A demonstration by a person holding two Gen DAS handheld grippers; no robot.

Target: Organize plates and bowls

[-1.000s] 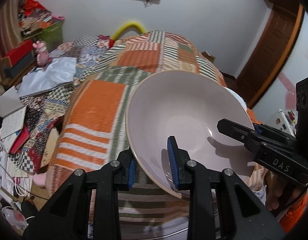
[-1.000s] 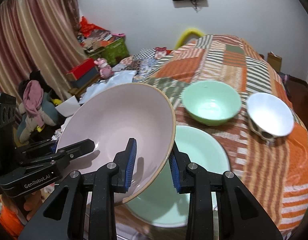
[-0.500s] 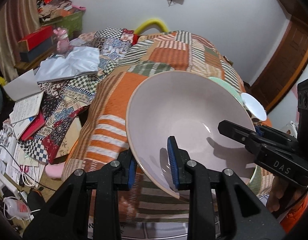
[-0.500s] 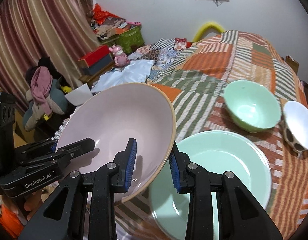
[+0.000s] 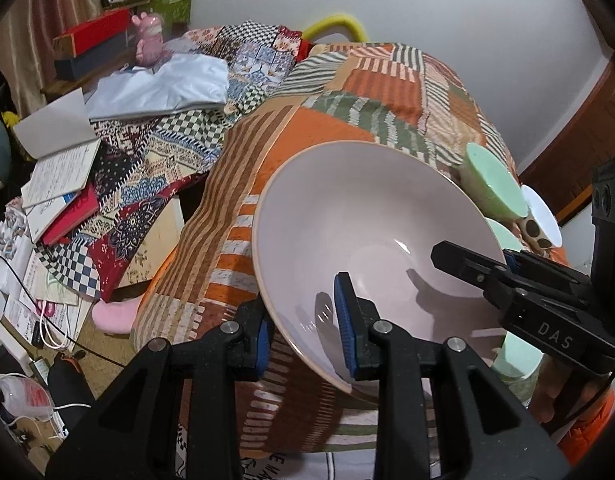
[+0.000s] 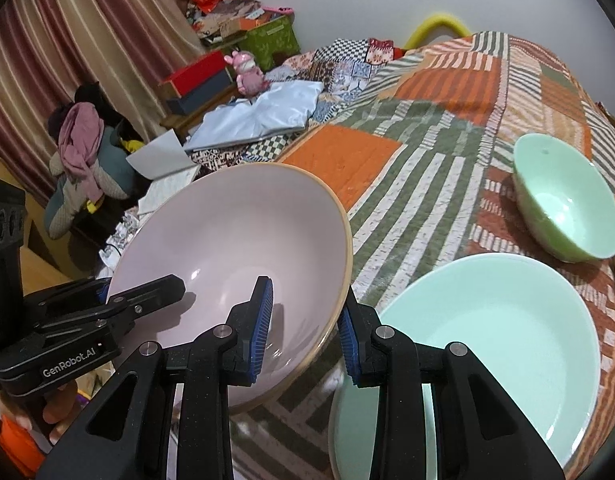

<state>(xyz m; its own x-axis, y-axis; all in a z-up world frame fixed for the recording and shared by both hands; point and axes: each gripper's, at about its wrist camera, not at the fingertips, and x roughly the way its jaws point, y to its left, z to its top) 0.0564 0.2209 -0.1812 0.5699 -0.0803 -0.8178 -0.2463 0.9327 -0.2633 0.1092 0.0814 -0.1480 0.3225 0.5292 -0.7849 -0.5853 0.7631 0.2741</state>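
Tongs on the left, the left gripper, pinch the near rim of the pink bowl: pale, glossy, tan-edged, tilted above the patchwork quilt. Across the bowl, the right gripper bites the opposite rim.

From the right tongs' side, the right gripper clamps that rim too, and a mint plate lies just right of them, with a green bowl beyond.

bare quilt left of green bowl, green plate
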